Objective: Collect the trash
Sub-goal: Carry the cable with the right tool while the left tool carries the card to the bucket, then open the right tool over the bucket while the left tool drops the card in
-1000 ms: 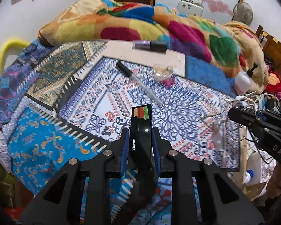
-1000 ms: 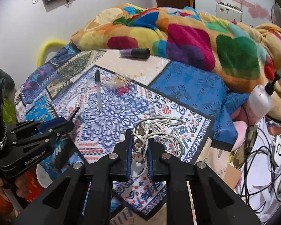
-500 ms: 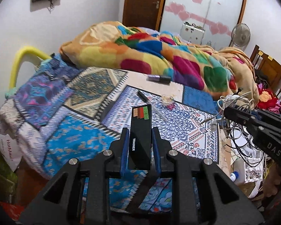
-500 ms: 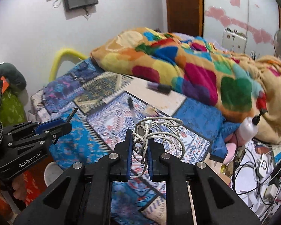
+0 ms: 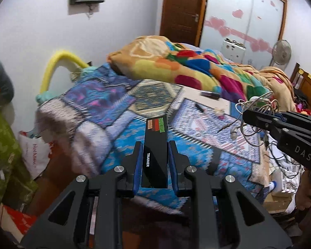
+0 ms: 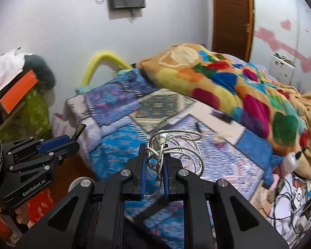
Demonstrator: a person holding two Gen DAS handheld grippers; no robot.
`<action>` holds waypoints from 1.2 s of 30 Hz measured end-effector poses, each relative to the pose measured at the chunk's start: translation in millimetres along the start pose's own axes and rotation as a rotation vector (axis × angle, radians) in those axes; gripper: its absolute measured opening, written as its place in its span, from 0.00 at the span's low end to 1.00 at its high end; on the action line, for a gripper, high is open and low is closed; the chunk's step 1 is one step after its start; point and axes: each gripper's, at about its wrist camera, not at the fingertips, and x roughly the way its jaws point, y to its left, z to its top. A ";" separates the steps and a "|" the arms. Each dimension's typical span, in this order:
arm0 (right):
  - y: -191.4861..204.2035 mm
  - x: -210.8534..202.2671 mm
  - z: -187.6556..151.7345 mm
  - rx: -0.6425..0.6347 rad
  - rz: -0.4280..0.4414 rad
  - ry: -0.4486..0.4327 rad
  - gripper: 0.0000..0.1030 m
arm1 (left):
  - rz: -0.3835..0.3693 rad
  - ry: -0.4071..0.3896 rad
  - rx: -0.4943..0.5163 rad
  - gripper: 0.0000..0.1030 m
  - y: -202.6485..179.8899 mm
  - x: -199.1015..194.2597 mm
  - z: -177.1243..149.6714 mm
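Note:
My left gripper [image 5: 154,145] is shut on a flat black box [image 5: 155,145] marked TRAINER, held in the air before the bed's near corner. It also shows in the right wrist view [image 6: 72,140]. My right gripper [image 6: 154,148] is shut on a tangled white cable [image 6: 176,145] and holds it above the bed; it also shows in the left wrist view [image 5: 246,114] with the cable [image 5: 255,112] hanging from it. A pen [image 5: 200,108], a dark tube [image 5: 210,94] and a small clear wrapper [image 5: 220,112] lie on the patterned bedspread [image 5: 122,103].
A bright patchwork blanket [image 5: 197,68] is heaped at the back of the bed. A yellow bed rail [image 5: 56,66] curves at the left. A white bag [image 5: 34,151] sits on the floor at the left. Cables and clutter [image 6: 296,195] lie at the right.
Both grippers have pulled back and up from the bed with their loads still held. The view has swung left, and the bed's left edge and the floor now show.

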 end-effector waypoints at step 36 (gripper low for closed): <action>269.9 206.5 -93.8 -0.305 0.345 0.533 0.12 | 0.282 0.365 -0.420 0.23 268.5 53.2 -209.1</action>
